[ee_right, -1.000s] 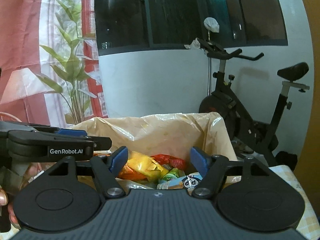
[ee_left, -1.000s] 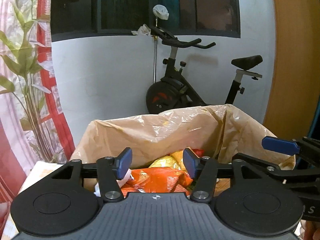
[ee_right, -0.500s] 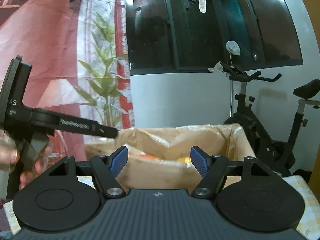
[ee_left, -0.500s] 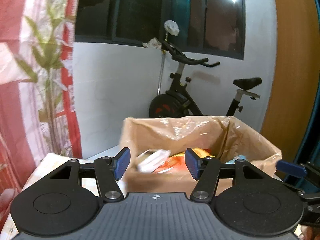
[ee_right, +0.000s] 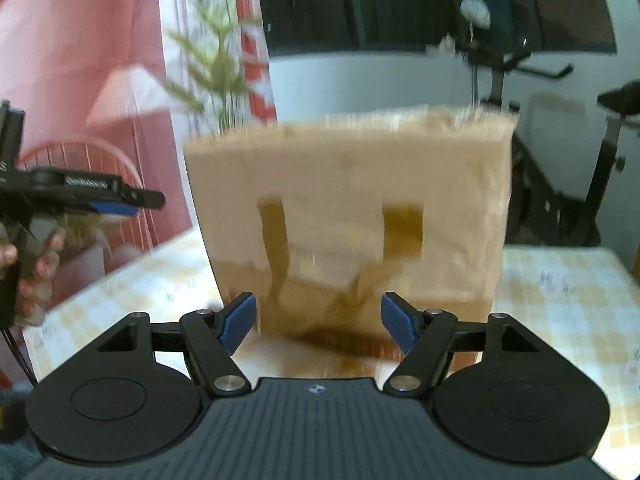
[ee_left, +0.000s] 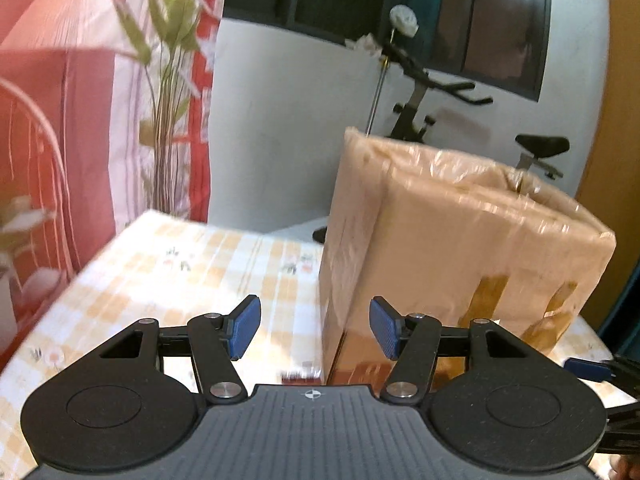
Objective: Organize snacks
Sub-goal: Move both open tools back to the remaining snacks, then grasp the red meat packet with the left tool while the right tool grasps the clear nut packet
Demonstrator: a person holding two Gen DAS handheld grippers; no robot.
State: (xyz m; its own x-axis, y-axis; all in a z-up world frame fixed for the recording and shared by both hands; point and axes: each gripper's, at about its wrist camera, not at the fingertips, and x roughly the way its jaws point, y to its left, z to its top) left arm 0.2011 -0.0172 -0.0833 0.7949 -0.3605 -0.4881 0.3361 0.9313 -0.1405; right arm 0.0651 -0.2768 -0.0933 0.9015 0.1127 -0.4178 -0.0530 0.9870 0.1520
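In the left wrist view, the left gripper [ee_left: 315,329] had its jaws about half apart with nothing between them. The cardboard box [ee_left: 460,248], wrapped in clear plastic, stood upright on the checkered worktop [ee_left: 180,264], ahead and to the right of the jaws, one vertical corner edge turned toward them. The snacks could not be seen from this low angle; I judged they lay inside the box. An exercise bike [ee_left: 440,96] stood behind it.

In the right wrist view, the right gripper [ee_right: 319,327] also had its jaws half apart and empty. The box's broad taped face stood straight ahead, near, so this hand seemed better placed. To reach inside, either gripper would need to pass over the box's high wall.
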